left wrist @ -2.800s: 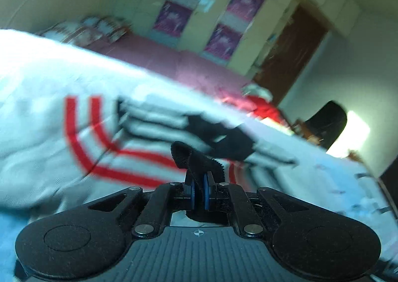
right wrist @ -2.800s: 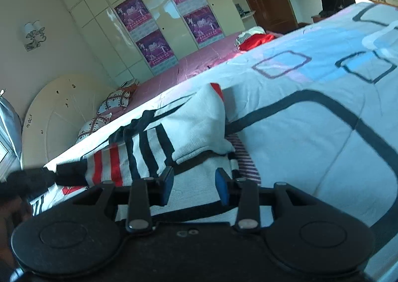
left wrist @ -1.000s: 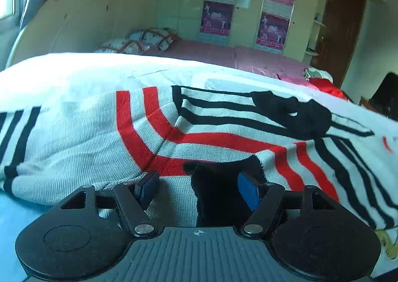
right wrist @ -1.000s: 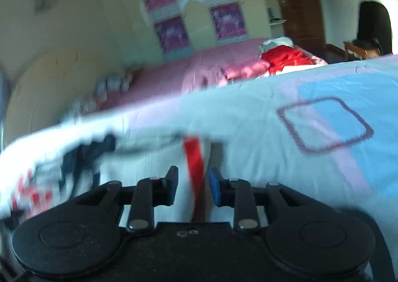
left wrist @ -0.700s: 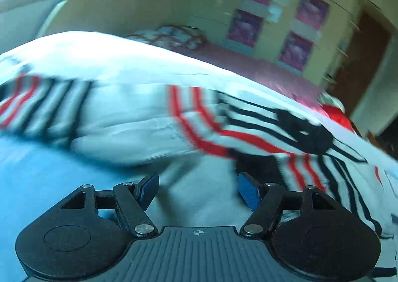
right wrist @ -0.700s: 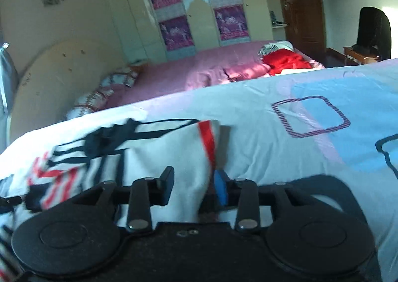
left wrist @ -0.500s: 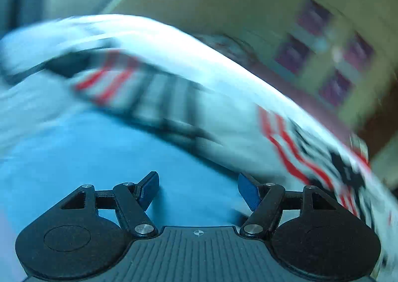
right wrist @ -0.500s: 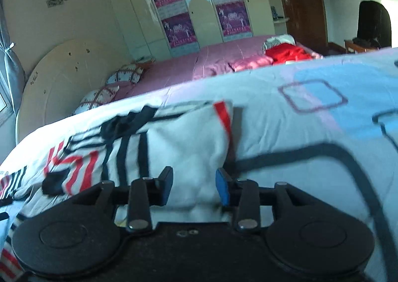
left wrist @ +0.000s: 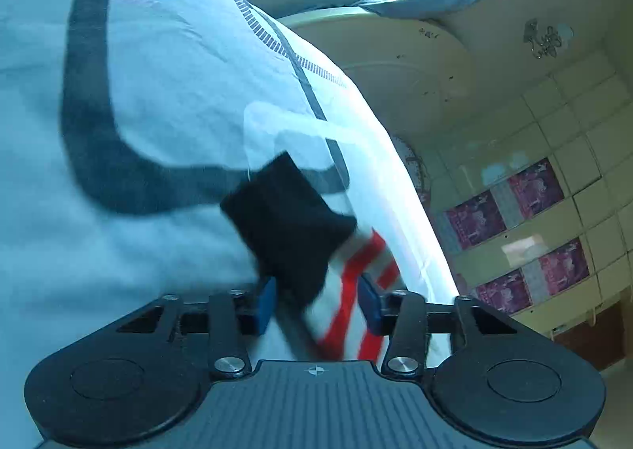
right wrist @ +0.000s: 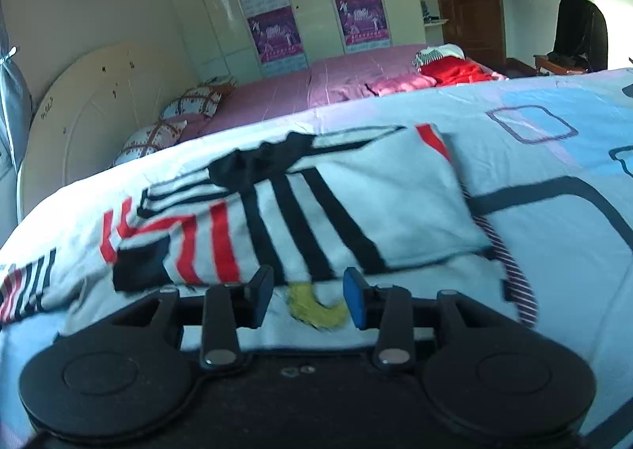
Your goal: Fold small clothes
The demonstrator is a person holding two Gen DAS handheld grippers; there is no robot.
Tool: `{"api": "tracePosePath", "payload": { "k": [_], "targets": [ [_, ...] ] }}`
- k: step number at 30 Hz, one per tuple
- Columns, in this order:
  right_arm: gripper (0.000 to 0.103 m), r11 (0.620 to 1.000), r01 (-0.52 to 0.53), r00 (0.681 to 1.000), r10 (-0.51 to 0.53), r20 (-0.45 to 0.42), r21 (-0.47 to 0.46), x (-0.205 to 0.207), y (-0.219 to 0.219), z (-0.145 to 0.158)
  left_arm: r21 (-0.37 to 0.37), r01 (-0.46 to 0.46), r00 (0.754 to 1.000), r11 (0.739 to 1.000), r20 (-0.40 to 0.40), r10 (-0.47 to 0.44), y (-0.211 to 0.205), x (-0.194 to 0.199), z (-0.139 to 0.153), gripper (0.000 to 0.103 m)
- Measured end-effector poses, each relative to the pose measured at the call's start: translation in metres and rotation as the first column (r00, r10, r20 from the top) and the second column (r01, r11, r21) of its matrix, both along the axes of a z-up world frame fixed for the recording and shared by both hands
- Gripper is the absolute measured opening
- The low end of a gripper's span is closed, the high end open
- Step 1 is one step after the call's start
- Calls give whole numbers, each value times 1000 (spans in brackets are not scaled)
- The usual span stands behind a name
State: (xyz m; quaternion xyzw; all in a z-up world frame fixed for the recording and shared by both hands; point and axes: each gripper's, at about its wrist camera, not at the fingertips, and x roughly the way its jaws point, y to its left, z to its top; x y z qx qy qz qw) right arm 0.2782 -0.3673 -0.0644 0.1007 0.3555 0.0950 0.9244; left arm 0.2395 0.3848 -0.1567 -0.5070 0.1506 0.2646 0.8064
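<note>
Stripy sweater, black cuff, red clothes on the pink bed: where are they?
Stripy sweater (right wrist: 395, 196): right wrist view, white folded panel.
Black cuff (left wrist: 285, 219): left wrist view, middle of the cuff.
Red clothes (right wrist: 455, 74): right wrist view, top of the pile.

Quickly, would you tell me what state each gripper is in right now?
Left gripper: open, the sweater's black cuff between its fingers, not clamped.
Right gripper: open, holding nothing.
</note>
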Motion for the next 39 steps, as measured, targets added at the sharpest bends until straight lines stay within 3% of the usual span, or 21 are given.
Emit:
{"api": "tracePosePath", "payload": {
  "k": [1, 3, 6, 10, 12, 14, 16, 18, 21, 24, 25, 26, 27, 29, 30, 33, 36, 39],
  "targets": [
    [40, 1000, 27, 1000, -27, 8, -10, 6, 4, 0, -5, -1, 1000, 1000, 4, 1, 6, 3, -3, 34],
    [41, 994, 105, 994, -105, 7, -31, 20, 7, -2, -6, -10, 1000, 1000, -16, 10, 13, 8, -8, 9],
    [41, 984, 176, 984, -176, -10, -38, 36, 4, -7, 4, 15, 1000, 1000, 8, -15, 15, 11, -15, 8],
    [44, 981, 190, 982, -189, 18, -43, 35, -3, -2, 123, 57, 998, 991, 3, -58, 4, 16, 11, 5],
    [44, 980, 193, 981, -192, 23, -47, 33, -8, -2, 227, 93, 995, 969, 10, -97, -15, 25, 38, 5],
    [44, 979, 203, 979, -202, 21, -36, 32, -15, -1, 334, 162, 983, 928, 27, -182, -48, 43, 67, 5],
    [44, 977, 212, 977, -212, 22, -18, 30, -21, 0, 443, 272, 951, 854, 14, -310, -95, 71, 93, 5],
    [44, 976, 217, 976, -217, 24, -2, 28, -26, 2, 524, 392, 896, 756, -30, -444, -157, 104, 111, 5],
    [45, 975, 221, 975, -221, 23, 14, 24, -36, 4, 557, 563, 788, 611, -140, -599, -244, 151, 109, 5],
    [57, 972, 230, 973, -231, 7, 40, 20, -48, 4, 487, 759, 621, 431, -343, -705, -327, 199, 78, 6],
    [59, 973, 223, 975, -223, -3, 58, 20, -52, 4, 480, 774, 609, 413, -385, -694, -344, 202, 72, 6],
    [63, 974, 214, 977, -214, -5, 73, 20, -53, 5, 503, 761, 619, 409, -375, -690, -352, 195, 72, 8],
    [64, 975, 204, 979, -205, 1, 83, 18, -54, 6, 523, 744, 634, 416, -358, -685, -352, 187, 73, 23],
    [65, 979, 171, 985, -173, 8, 109, 17, -50, 6, 534, 710, 676, 460, -330, -659, -341, 167, 77, 47],
    [64, 980, 142, 990, -144, 2, 141, 18, -45, 4, 550, 686, 701, 477, -323, -636, -336, 152, 77, 48],
    [59, 968, 46, 999, -45, -10, 246, 23, -23, -3, 608, 624, 767, 491, -357, -533, -311, 114, 71, 48],
    [57, 935, -23, 998, 44, -53, 355, 37, 8, -17, 589, 605, 794, 536, -394, -463, -277, 103, 58, 48],
    [54, 915, -44, 990, 92, -103, 401, 56, 37, -31, 547, 606, 795, 577, -410, -447, -257, 104, 40, 48]
  ]
}}
